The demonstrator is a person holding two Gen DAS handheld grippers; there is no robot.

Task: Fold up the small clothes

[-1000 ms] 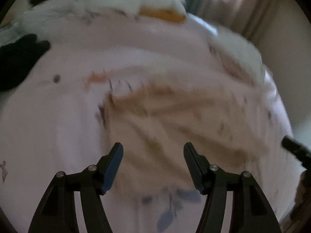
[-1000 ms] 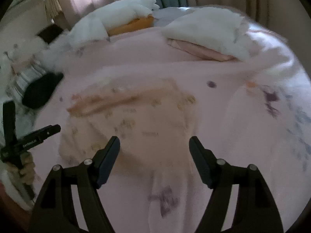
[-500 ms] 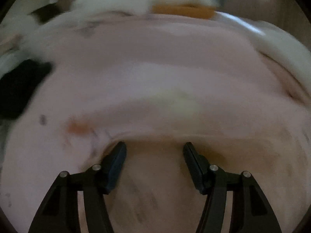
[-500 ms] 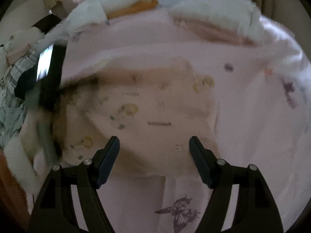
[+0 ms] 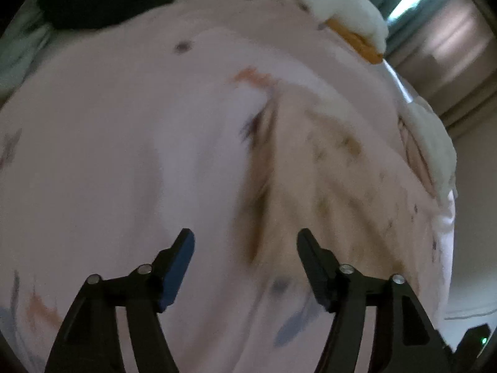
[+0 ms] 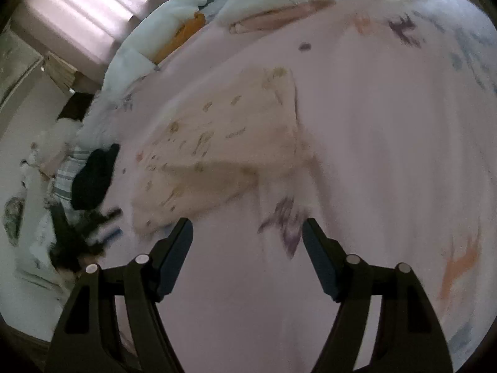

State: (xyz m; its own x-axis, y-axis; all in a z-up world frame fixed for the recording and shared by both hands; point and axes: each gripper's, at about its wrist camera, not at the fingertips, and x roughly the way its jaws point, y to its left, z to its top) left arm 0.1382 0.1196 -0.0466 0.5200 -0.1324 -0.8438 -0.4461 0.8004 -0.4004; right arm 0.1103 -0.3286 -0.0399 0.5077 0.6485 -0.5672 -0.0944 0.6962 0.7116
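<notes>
Left wrist: the left tongs (image 5: 245,242) had just been widening, empty, over the garment (image 5: 326,180) lying on the bed (image 5: 108,155). It ran lengthwise away from the camera.

Right wrist: the right tongs (image 6: 247,233) gaped, empty. The garment (image 6: 230,136) lay ahead, near flap folded over, long axis slanting toward upper right. More folds seemed due.

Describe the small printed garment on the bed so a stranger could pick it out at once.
Start with the wide pale pink bedsheet dotted with butterfly prints. Near its middle, ahead of the right gripper, lies a flat cream-beige baby garment with small yellowish cartoon prints, its near edge folded over. Unlike the black cloth at the bed's edge and the fluffy white blankets beyond, it lies spread out alone.
</notes>
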